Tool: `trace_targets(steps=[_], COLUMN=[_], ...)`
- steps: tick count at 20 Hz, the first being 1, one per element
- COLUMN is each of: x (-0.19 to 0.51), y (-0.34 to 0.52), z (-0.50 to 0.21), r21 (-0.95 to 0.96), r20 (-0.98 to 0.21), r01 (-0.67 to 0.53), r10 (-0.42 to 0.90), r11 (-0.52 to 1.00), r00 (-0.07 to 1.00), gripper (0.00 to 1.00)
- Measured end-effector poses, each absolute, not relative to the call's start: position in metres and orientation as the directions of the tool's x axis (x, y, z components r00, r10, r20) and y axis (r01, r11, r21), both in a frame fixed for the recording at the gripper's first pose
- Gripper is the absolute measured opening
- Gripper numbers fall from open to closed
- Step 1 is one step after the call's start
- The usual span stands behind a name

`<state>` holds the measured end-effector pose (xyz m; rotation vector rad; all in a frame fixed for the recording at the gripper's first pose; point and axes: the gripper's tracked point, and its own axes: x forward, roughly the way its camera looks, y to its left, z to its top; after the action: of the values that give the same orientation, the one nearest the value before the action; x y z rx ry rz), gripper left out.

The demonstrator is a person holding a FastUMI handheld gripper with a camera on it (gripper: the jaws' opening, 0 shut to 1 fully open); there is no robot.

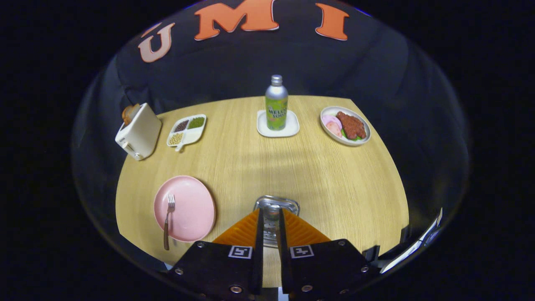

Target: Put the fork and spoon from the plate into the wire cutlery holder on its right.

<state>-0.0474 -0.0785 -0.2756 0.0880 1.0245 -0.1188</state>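
A wooden table (326,179) is seen beyond the tongs (271,221). Well to the left of the fingers a pink plate (190,207) lies near the table's front edge. A fork (168,219) rests on the plate, tines pointing away, its handle overhanging the near rim.

Between and just ahead of the fingertips a wire holder (276,205) stands, largely hidden by them. The fingers are set close together with a narrow gap. Something metallic, possibly the spoon, appears in that gap over the holder; whether it is pinched cannot be told.

The fork is judged light, stiff and slippery, being thin metal with a darker handle. A grip across the overhanging handle is judged best, since the rest lies flat on the plate.

Farther off, a toaster (138,131) with bread stands to the far left, and a divided dish (187,130) lies just beside it. A bottle (276,103) on a small tray (292,125) stands straight ahead. A food plate (345,125) lies to the right. All are well apart from the path between plate and holder; no obstruction is judged there.
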Motion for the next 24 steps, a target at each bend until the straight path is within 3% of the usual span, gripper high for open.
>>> trace_targets(steps=[4,6,7,9,13,16,24], x=[-0.022,-0.014,-0.011,-0.002,0.009,0.011,0.022], y=[-0.071,-0.066,-0.061,-0.053,-0.04,-0.028,0.042], z=[-0.245,-0.23,-0.222,-0.201,-0.154,-0.136,-0.138], r21=[0.027,0.011,0.011,0.018,-0.008,-0.056,0.022], r20=[-0.734,-0.667,-0.632,-0.548,-0.347,-0.269,-0.23], r01=[0.121,0.112,0.11,0.112,0.107,0.101,0.049], r10=[-0.063,-0.076,-0.078,-0.084,-0.103,-0.113,-0.042], r11=[0.992,0.994,0.994,0.994,0.994,0.993,0.999], r00=[0.676,0.741,0.771,0.832,0.932,0.957,0.972], gripper=[0.36,0.62,0.81,0.92,0.97,0.97,0.97])
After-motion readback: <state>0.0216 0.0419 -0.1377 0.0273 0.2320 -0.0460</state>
